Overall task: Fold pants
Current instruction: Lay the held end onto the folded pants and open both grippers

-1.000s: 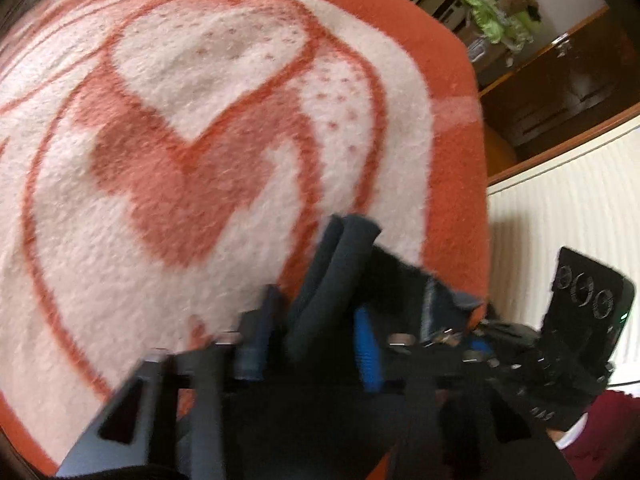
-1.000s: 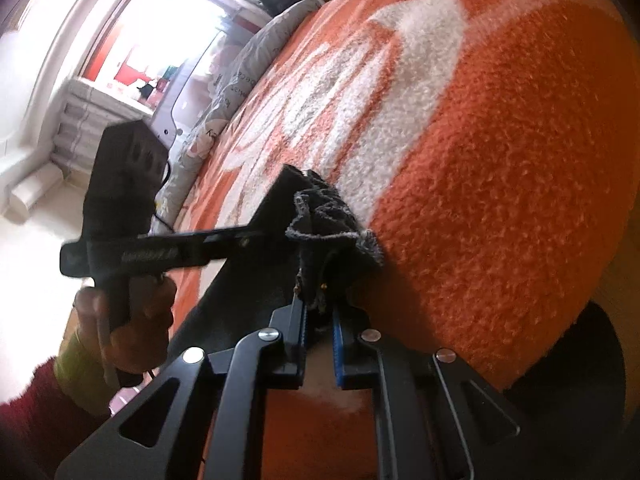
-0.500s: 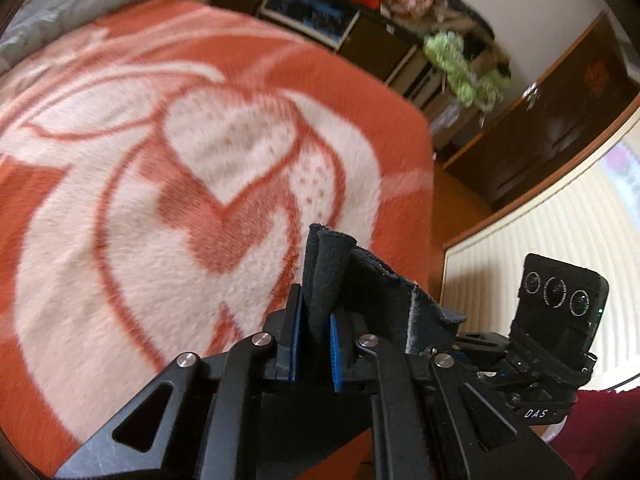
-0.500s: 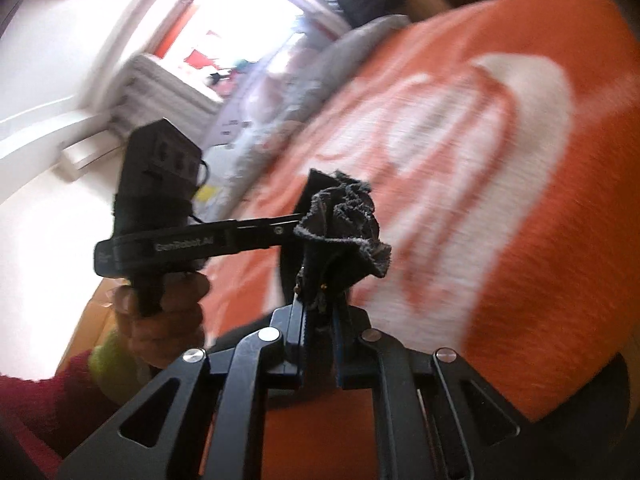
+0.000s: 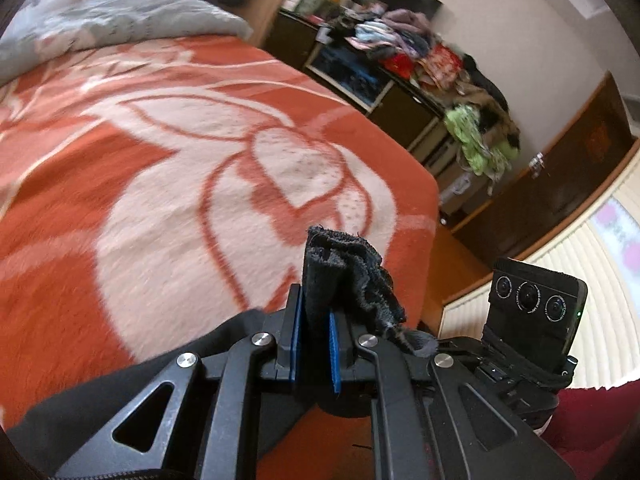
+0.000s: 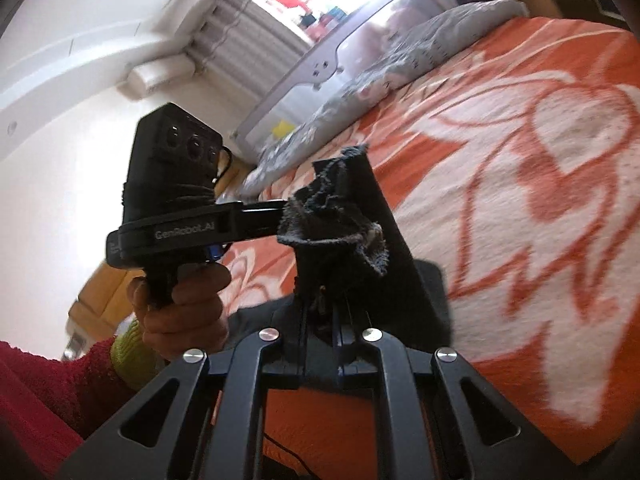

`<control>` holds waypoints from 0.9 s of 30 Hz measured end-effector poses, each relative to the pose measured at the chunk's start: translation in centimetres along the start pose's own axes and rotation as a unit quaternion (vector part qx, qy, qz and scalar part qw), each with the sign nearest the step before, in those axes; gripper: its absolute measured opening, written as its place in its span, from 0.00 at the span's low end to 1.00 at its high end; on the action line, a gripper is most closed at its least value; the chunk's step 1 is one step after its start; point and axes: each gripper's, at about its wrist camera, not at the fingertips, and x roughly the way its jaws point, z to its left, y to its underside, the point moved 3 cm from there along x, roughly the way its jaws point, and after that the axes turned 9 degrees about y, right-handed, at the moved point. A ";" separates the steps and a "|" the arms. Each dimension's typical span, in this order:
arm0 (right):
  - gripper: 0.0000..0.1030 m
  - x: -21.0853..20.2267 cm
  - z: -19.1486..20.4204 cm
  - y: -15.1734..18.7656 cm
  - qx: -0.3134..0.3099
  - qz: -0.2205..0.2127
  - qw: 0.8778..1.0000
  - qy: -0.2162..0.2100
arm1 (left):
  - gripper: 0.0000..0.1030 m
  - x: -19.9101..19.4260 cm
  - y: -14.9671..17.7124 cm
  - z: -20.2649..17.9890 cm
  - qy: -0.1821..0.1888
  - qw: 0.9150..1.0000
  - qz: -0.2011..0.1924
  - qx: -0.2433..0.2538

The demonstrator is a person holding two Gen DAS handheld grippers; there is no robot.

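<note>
The pants (image 5: pixel 344 276) are dark, almost black cloth with a frayed hem. In the left wrist view my left gripper (image 5: pixel 314 332) is shut on a bunched edge of them, and more dark cloth hangs below the fingers at the lower left. My right gripper (image 6: pixel 322 320) is shut on another frayed edge of the pants (image 6: pixel 340 216), held above the bed. The left gripper also shows at the left of the right wrist view, in a person's hand (image 6: pixel 180 312) with a red sleeve. The right gripper's camera block (image 5: pixel 536 300) sits at the right of the left wrist view.
An orange and cream patterned blanket (image 5: pixel 160 168) covers the bed under both grippers. A grey duvet (image 5: pixel 104 24) lies at its far end. Dark cabinets with piled clothes (image 5: pixel 420 56) stand beyond the bed's right side. A white radiator (image 5: pixel 560 240) is close on the right.
Both grippers have risen off the blanket with the pants' edges in them and tilted up, so the room beyond the bed now shows. The left jaws closed tighter on the cloth.
</note>
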 end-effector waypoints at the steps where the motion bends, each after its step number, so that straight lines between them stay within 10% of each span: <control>1: 0.11 0.5 0.2 0.2 -0.002 0.006 1.000 -0.001 | 0.10 -0.4 0.5 0.8 -0.002 1.000 -0.003 -0.010; 19: 0.18 10.7 2.0 3.8 -0.048 0.129 0.990 0.036 | 0.07 -1.5 8.5 11.4 -0.061 0.984 -0.021 -0.164; 23: 0.46 11.3 2.6 4.0 -0.047 0.142 0.989 0.019 | 0.08 -1.8 9.5 12.3 -0.066 0.981 -0.024 -0.180; 27: 0.48 11.5 3.8 4.6 -0.079 0.146 0.986 0.017 | 0.09 -2.4 10.5 12.5 -0.075 0.978 -0.031 -0.194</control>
